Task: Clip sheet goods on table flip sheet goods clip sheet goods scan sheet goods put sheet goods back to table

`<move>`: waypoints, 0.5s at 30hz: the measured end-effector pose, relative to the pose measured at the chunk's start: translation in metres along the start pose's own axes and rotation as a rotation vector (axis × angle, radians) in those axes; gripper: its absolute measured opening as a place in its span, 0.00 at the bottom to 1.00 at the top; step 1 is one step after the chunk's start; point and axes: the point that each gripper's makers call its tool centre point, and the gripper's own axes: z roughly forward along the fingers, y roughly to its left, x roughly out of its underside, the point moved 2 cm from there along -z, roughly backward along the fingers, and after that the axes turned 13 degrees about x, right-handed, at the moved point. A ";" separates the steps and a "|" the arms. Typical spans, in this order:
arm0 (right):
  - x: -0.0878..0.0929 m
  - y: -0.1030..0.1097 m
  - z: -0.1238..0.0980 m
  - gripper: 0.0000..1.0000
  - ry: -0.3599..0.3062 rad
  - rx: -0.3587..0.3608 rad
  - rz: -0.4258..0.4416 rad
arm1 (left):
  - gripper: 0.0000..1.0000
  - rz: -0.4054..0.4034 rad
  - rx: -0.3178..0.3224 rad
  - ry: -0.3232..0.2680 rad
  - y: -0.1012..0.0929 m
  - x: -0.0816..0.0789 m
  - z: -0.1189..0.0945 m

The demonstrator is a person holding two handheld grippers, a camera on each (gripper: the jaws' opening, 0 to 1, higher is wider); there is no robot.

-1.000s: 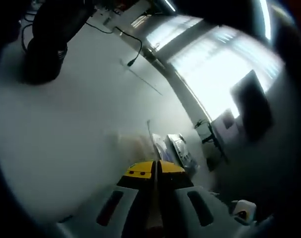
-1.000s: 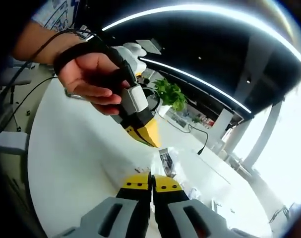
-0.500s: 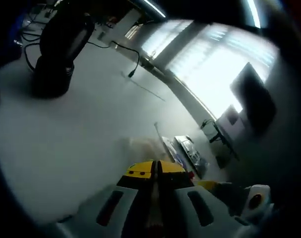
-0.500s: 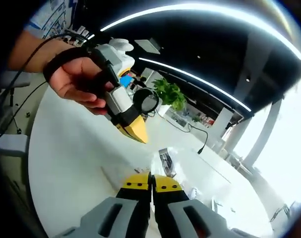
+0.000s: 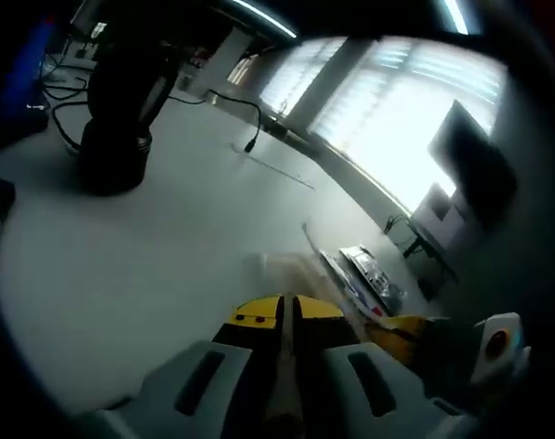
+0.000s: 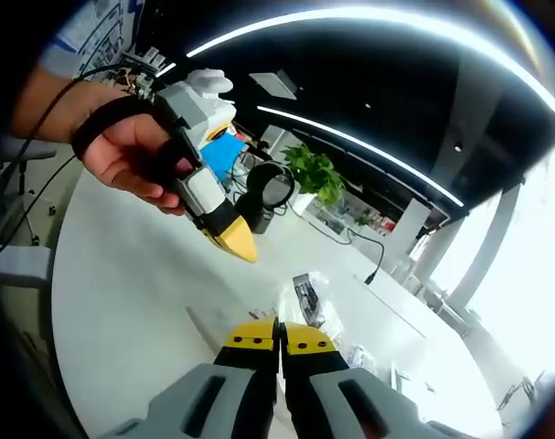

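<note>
We have both tools clenched on nothing, left tool raised, right tool low; the sheet goods lie unclipped on the surface, so every step looks left

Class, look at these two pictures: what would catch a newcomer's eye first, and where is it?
In the right gripper view, a hand holds the left gripper, yellow-tipped, in the air above a white table. Beyond it a black ring-shaped device stands near a green plant. In the left gripper view, the right gripper comes in low at the right, next to a clear packet.
</note>
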 end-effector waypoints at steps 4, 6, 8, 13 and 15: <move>0.001 0.001 0.000 0.00 0.001 -0.001 -0.001 | 0.00 0.028 -0.007 -0.016 0.000 0.000 -0.003; 0.001 0.002 0.000 0.00 0.001 -0.001 -0.002 | 0.00 0.042 -0.013 -0.023 0.001 0.001 -0.004; 0.002 0.003 0.000 0.00 0.002 -0.003 -0.002 | 0.00 0.070 -0.024 -0.029 0.003 0.003 -0.005; 0.001 0.003 0.000 0.00 0.000 -0.002 -0.003 | 0.00 0.114 -0.038 -0.029 0.004 0.008 -0.007; 0.001 0.003 0.000 0.00 0.000 -0.002 -0.004 | 0.00 0.140 -0.043 -0.029 0.003 0.008 -0.007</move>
